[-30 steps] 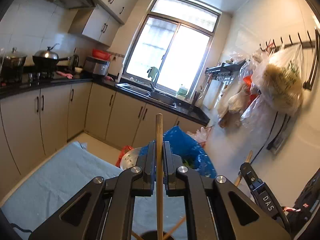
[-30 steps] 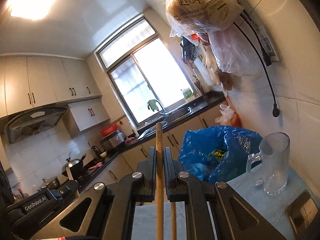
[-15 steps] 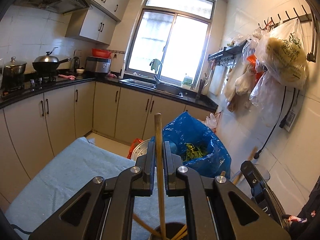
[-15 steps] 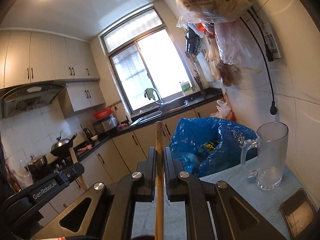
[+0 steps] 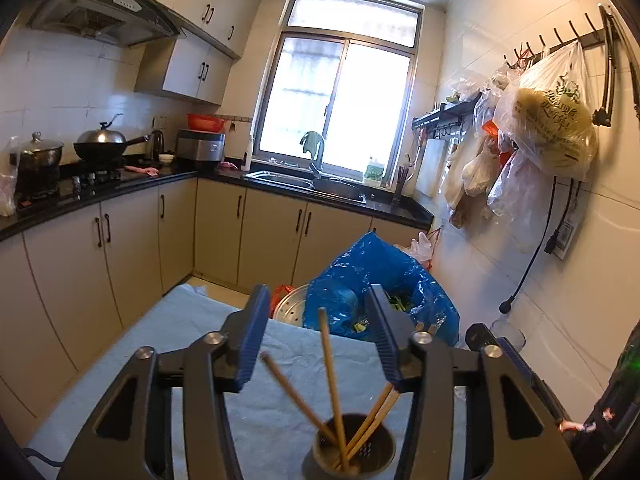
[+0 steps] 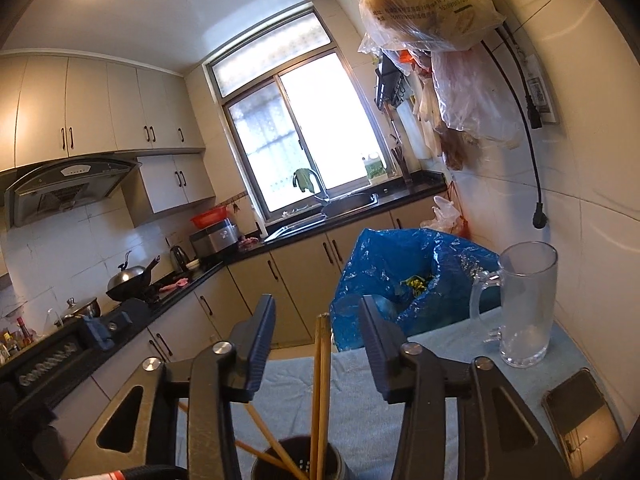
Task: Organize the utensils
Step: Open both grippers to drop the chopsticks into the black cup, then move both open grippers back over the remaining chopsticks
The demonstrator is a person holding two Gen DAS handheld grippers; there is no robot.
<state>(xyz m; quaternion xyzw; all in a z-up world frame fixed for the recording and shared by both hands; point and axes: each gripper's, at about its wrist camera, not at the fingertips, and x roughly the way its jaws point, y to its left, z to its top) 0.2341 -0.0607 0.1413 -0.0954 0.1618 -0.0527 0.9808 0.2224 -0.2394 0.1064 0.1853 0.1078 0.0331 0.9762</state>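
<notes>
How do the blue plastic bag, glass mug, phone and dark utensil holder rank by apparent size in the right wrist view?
1. blue plastic bag
2. glass mug
3. phone and utensil holder: unsure, since both are cut off by the frame edge and sit close to the camera.

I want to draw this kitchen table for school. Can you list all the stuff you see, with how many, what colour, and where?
chopsticks: at least four, wooden tan, standing loose in the holder
holder: one, dark and round with holes, on the cloth
cloth: one, pale blue, covering the table
glass mug: one, clear, on the cloth's right side by the wall
phone: one, dark, flat on the cloth near the mug
blue bag: one, blue plastic, behind the table, greens inside
left gripper: one, black with blue pads, open above the holder
right gripper: one, black, open around two chopsticks
</notes>
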